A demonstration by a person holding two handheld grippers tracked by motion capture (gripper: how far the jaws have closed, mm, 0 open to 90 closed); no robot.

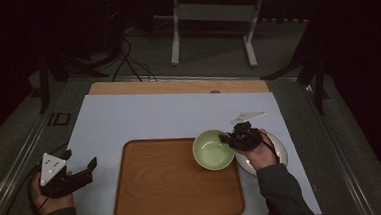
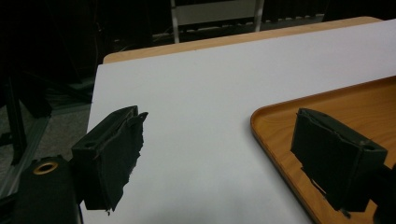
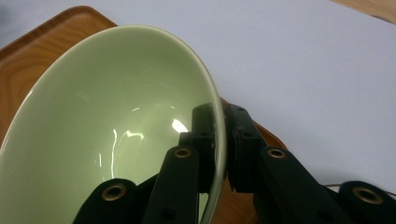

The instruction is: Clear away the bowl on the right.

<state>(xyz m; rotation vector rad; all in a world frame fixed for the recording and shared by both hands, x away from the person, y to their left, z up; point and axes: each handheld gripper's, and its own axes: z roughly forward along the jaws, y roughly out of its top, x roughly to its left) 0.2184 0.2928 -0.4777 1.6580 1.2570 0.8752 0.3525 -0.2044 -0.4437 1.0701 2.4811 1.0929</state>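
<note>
Gripping green bowl (image 1: 213, 149) rim, right gripper (image 1: 229, 139) angled leftward

Premises read as a dim lab or studio test bay. A wooden table (image 1: 177, 86) under a white mat (image 1: 144, 118) stands on grey carpet. Beyond the table: loose cables (image 1: 125, 61) and a white metal stand (image 1: 213, 16). Black curtains flank the table.
</note>
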